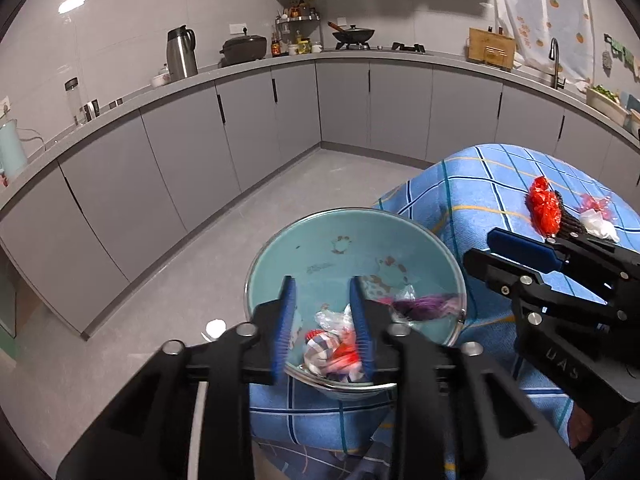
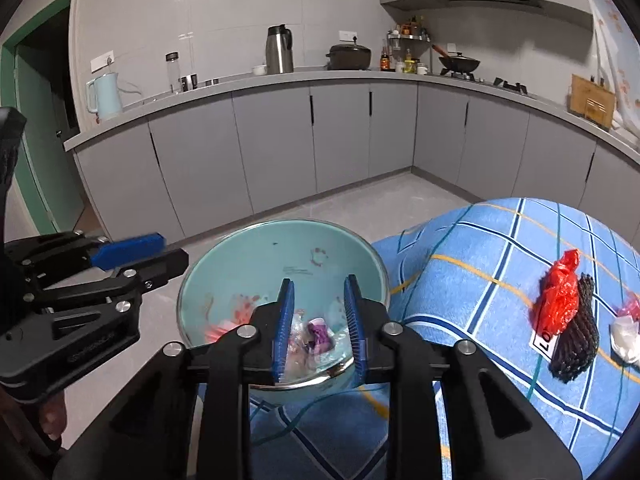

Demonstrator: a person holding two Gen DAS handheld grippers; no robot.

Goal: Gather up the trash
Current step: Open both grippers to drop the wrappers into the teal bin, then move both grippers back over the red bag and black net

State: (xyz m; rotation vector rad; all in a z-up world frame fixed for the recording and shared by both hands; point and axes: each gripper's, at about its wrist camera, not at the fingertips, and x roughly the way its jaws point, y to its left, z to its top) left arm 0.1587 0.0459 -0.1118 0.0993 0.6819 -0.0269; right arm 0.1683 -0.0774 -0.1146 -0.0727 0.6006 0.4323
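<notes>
While the left wrist view looks down, the left gripper hangs over one teal bowl at the edge of the blue checked worktop, jaws parted and empty. Under them lies a crumpled red-and-white wrapper, with a purple scrap beside it. One red bag and one white wad lie on the cloth.

From the right wrist view, the right gripper stands over the same bowl, jaws apart, gripping nothing. Between them sit clear film and a purple piece, perhaps three bits. One black mesh strip touches the red bag.
</notes>
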